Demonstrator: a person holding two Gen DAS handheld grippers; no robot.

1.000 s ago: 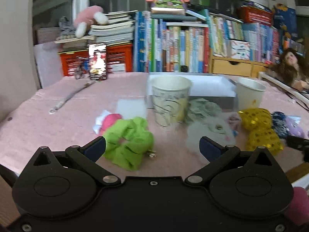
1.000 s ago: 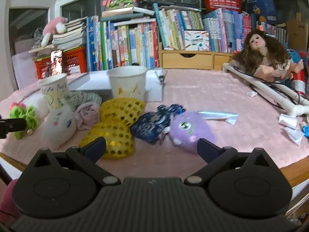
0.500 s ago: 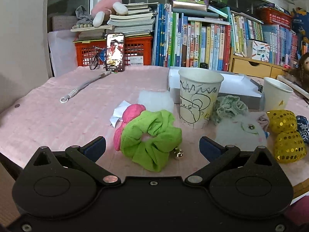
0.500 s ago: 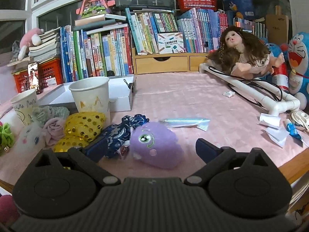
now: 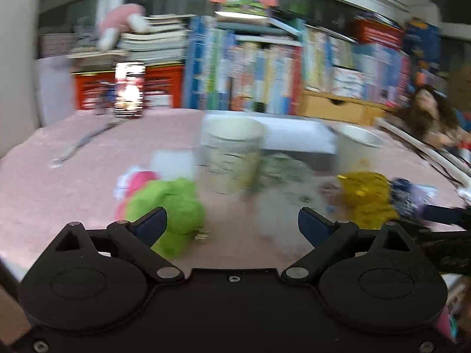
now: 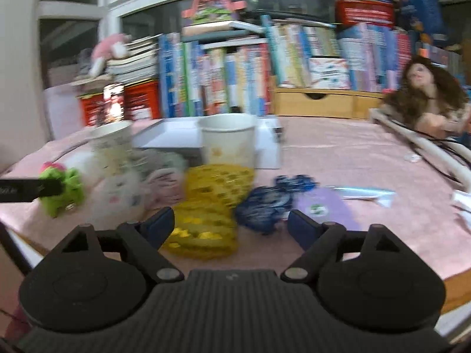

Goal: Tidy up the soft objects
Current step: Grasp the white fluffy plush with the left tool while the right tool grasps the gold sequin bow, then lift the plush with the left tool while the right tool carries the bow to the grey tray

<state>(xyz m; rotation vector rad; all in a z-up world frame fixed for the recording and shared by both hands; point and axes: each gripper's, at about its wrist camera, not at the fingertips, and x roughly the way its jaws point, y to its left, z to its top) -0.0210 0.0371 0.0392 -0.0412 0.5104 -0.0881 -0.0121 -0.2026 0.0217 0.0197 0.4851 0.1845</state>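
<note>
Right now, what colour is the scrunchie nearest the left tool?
Bright green scrunchie, lying on the pink tablecloth; it shows best in the left wrist view.

Both views are smeared by motion blur — book spines [image 5: 259,79] and cups [image 6: 226,144] lose their edges, while each gripper's black body stays sharp at the bottom of its own view. Lighting is dim and warm, indoor, with dark window glass [image 6: 294,3] behind. A lit phone screen [image 5: 129,91] glares white. Fisheye distortion bends the window frame — corners darken.

Black claw [image 5: 232,225] (blue pads [image 5: 153,225])
</note>
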